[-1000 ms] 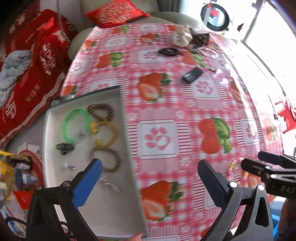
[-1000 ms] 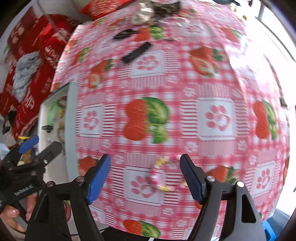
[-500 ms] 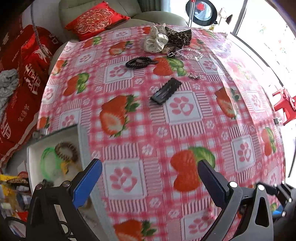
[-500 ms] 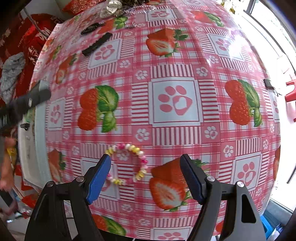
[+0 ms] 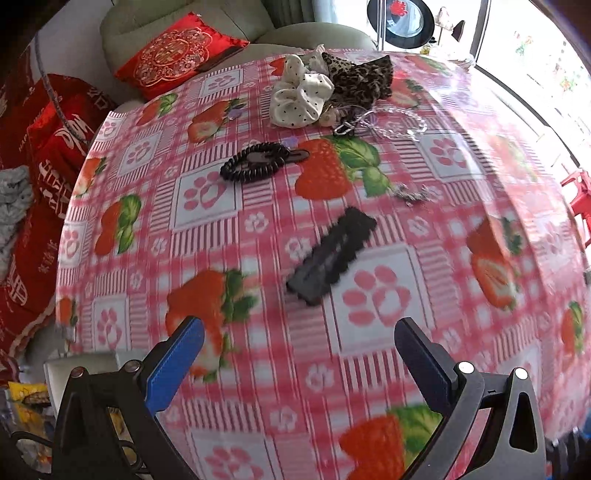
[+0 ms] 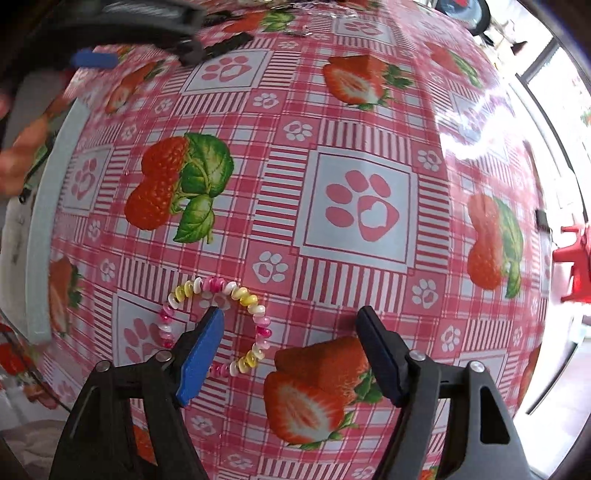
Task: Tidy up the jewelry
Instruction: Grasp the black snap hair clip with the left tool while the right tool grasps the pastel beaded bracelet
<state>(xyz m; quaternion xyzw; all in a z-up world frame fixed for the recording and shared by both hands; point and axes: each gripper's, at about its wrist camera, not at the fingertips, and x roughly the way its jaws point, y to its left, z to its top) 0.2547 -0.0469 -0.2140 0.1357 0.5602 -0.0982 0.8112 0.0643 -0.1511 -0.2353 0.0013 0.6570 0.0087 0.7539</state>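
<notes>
In the left wrist view, my left claw point(image 5: 299, 339) stands wide, gripping nothing, its blue pad point(image 5: 173, 365) at the lower left of the frame and the dark one at the lower right. Between and above them, in the middle of the frame, a black hair clip point(image 5: 330, 256) lies slantwise on the strawberry tablecloth point(image 5: 380, 295). Higher up, a black coiled hair tie point(image 5: 255, 166) rests left of centre, and near the top a white dotted scrunchie point(image 5: 299, 98) touches a leopard scrunchie point(image 5: 360, 79). Just right of them lies a clear bead bracelet point(image 5: 395, 123). A corner of the white tray point(image 5: 79, 367) peeks in at the lower left edge.

In the right wrist view, my right claw point(image 6: 290, 328) is also wide, empty. Its blue finger point(image 6: 201, 354) sits inside the loop of the pink, yellow and white bead bracelet point(image 6: 253, 301), which lies flat on the cloth at lower centre-left. The tray's pale rim point(image 6: 42, 221) runs down the left edge. My left claw point(image 6: 147, 26) shows blurred at the upper left.
</notes>
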